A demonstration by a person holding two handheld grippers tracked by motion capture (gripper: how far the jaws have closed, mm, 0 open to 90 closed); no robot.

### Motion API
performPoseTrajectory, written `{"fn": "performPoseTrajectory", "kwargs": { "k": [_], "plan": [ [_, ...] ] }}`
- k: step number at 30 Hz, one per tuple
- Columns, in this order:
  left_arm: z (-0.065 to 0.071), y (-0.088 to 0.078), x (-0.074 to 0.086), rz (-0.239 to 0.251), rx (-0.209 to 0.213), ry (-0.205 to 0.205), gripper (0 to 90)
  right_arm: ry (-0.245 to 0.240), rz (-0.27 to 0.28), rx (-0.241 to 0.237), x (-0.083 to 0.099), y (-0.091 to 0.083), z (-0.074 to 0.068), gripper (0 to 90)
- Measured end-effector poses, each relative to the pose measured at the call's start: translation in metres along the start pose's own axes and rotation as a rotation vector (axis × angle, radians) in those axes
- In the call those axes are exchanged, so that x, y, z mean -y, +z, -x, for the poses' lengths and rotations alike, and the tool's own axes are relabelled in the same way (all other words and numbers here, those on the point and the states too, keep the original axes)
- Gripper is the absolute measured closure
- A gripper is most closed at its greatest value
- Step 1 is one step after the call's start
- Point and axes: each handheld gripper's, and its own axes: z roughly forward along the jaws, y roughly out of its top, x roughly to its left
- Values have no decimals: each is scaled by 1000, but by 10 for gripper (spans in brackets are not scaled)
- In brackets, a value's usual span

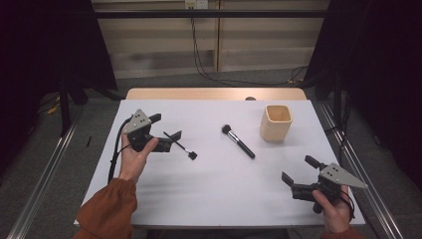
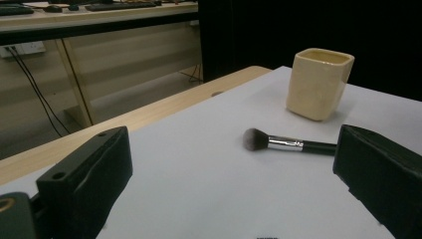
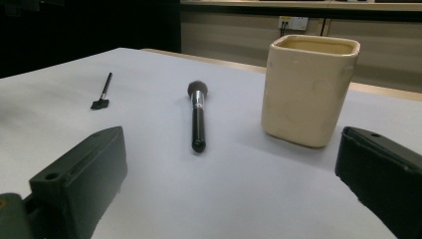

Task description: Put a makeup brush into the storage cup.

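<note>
Black-handled powder brush (image 1: 238, 141) lay on the white surface (image 1: 214, 184) beside a cream square cup (image 1: 275, 123); both hand-held grippers, left (image 1: 166, 130) and right (image 1: 298, 170), stood wide open, empty.

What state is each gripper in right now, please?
Left gripper: open, holding nothing.
Right gripper: open, holding nothing.

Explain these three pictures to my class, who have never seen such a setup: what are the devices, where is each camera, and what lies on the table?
A person holds a two-jaw gripper in each hand: the left gripper and the right gripper. Both are open and hold nothing. The high view looks down from above the person. The other two views come from cameras riding on each gripper, looking along its black jaws. On the white table lie a large makeup brush and a small flat brush; a cream square cup stands upright beyond them.
</note>
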Motion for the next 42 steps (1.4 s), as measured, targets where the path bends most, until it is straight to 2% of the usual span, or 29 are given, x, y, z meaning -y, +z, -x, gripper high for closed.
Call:
{"fn": "performPoseTrajectory", "kwargs": {
  "k": [3,6,9,10,15,17,19,21,23,26,29,32,34,37,38,40,42],
  "plan": [
    [-6,6,-2,-20,-4,17,21,-1,-2,2,0,0,0,0],
    [-12,11,-6,-2,-7,-10,19,-2,0,0,0,0,0,0],
    [-17,17,-9,-12,-13,-4,19,-2,-2,3,0,0,0,0],
    [-18,19,-9,-17,-14,-16,18,2,-2,4,0,1,0,0],
    [-18,35,-13,-41,26,-34,18,1,-3,2,0,1,0,0],
    [-14,40,-15,-64,35,-13,18,2,-3,0,0,0,-1,0],
    [-15,43,-15,-76,60,-21,19,-4,-4,-1,0,0,0,0],
    [-17,45,-14,-97,53,-25,19,6,-1,0,1,0,0,0],
    [-20,46,-15,-136,47,-1,19,8,0,3,1,-1,0,0],
    [-24,48,-16,-166,68,-11,23,8,-3,0,0,0,-1,0],
    [-27,50,-18,-230,72,28,26,3,-5,0,0,0,0,0],
    [-28,53,-18,-280,90,22,27,7,-6,-1,0,0,0,0],
    [-28,56,-19,-313,84,46,28,4,-8,-2,1,0,0,0],
    [-30,59,-22,-366,100,64,34,1,-9,-5,1,0,1,0],
    [-31,60,-23,-383,101,82,34,1,-9,-4,1,0,0,0],
    [-32,62,-24,-421,91,102,34,4,-10,-6,1,0,0,0],
    [-34,62,-26,-460,117,100,40,5,-10,-6,1,0,0,0]
  ]
}}
